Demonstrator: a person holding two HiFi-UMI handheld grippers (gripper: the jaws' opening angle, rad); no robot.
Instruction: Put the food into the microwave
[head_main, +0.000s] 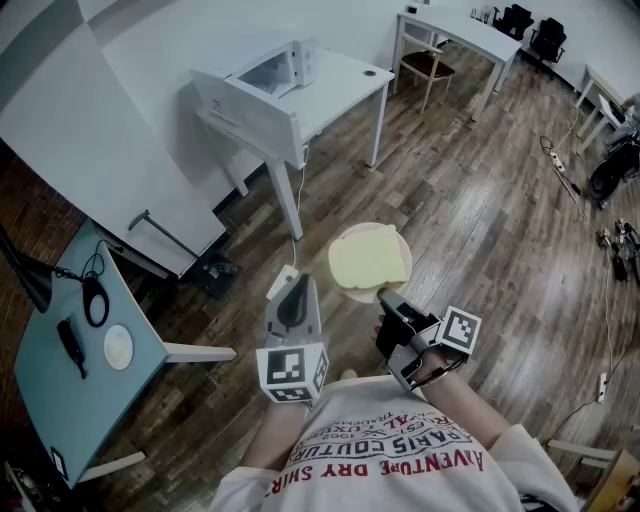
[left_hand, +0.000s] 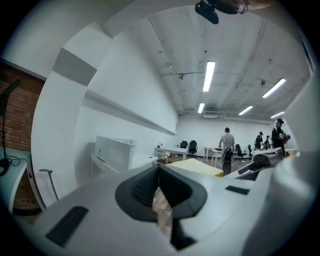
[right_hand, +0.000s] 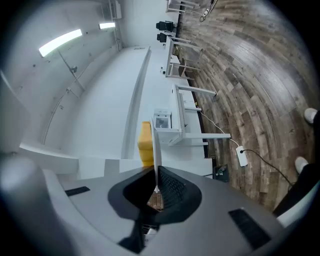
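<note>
Head view first: the person stands out on the wood-plank floor, well away from the white box-shaped microwave that sits on the long white metal-legged table against the wall. The food – a pale yellow, square-cut slice – lies flat on a round white plate, carried out in front of the body.

The right gripper is doing the carrying. Its own view has the plate's rim edge-on, a thin white line running straight down into the jaws, which are pressed in on it; the yellow slice shows just to one side of that line. The left gripper rides beside the plate without touching it. Its jaws are pressed together with nothing between them, only floor showing through the gap below.

As for progress, I'd say the pick-up is done and the carry is under way – the plate is level, the slice sits well inside the rim, and both grippers point towards the table. What's left is most of it: crossing the floor, getting the plate through the microwave's opening, setting it down and letting go. From where I stand I can't make out whether the door is open; if it isn't, the free left gripper would have to deal with that.
</note>
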